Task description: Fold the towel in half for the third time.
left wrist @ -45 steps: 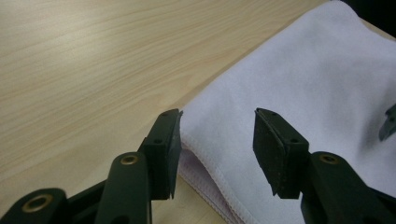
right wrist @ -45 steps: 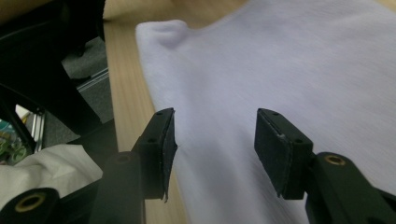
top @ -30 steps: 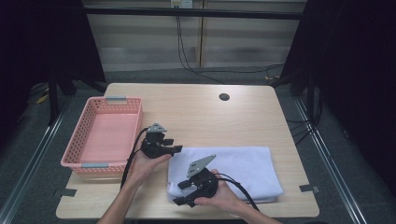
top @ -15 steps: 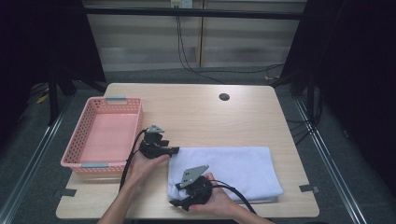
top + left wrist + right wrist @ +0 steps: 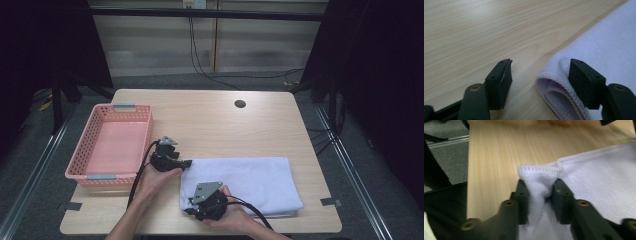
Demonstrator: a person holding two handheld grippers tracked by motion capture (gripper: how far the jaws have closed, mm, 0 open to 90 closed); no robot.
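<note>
Towel [image 5: 245, 182]: folded, flat on the table [image 5: 210, 120], near corners at both grippers.

Soft, light and limp, it bunches when pinched; grip at hemmed corners. Right gripper [image 5: 540, 191], jaws just closing, pinches one corner. Left gripper [image 5: 540, 80], jaws just opening, stands spread astride the other folded corner. Layer count inside the fold is unclear.
</note>
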